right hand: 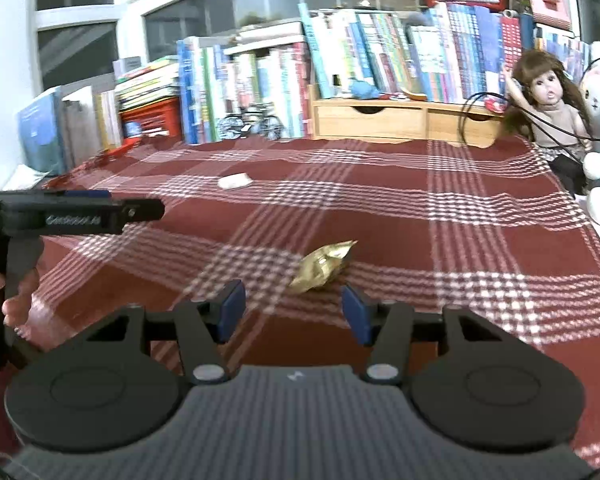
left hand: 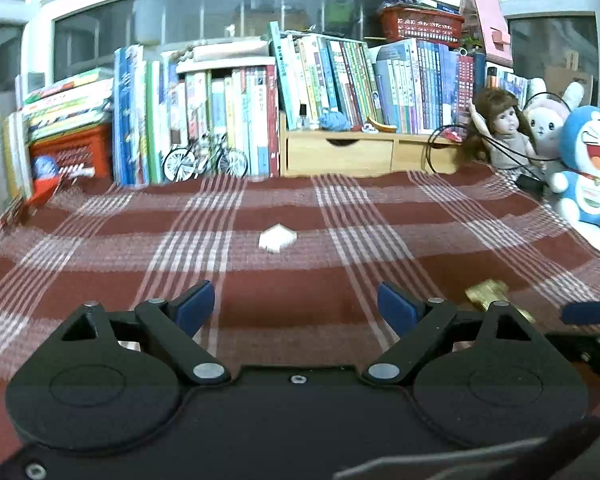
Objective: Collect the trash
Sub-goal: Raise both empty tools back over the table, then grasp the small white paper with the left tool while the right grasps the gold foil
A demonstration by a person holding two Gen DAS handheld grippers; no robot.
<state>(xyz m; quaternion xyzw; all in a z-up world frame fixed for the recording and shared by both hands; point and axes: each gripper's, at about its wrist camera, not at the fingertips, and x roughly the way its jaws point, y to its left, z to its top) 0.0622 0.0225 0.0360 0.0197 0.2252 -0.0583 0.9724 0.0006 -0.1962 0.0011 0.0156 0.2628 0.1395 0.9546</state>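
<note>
A crumpled gold foil wrapper point(right hand: 325, 267) lies on the red plaid cloth just ahead of my right gripper point(right hand: 294, 314), which is open and empty. The same gold wrapper point(left hand: 486, 292) shows at the right of the left wrist view. A small white scrap of paper point(left hand: 277, 238) lies mid-cloth, straight ahead of my open, empty left gripper point(left hand: 296, 306). That white scrap point(right hand: 233, 181) appears farther back in the right wrist view, where the left gripper point(right hand: 80, 213) enters from the left edge, held by a hand point(right hand: 18, 300).
Rows of books point(left hand: 236, 112), a wooden drawer organiser point(left hand: 360, 152), a model bicycle point(left hand: 206, 160) and an orange crate point(left hand: 76, 152) line the back. A doll point(left hand: 500, 128) and plush toys point(left hand: 588, 164) sit at the right. The plaid cloth point(left hand: 100, 264) covers the surface.
</note>
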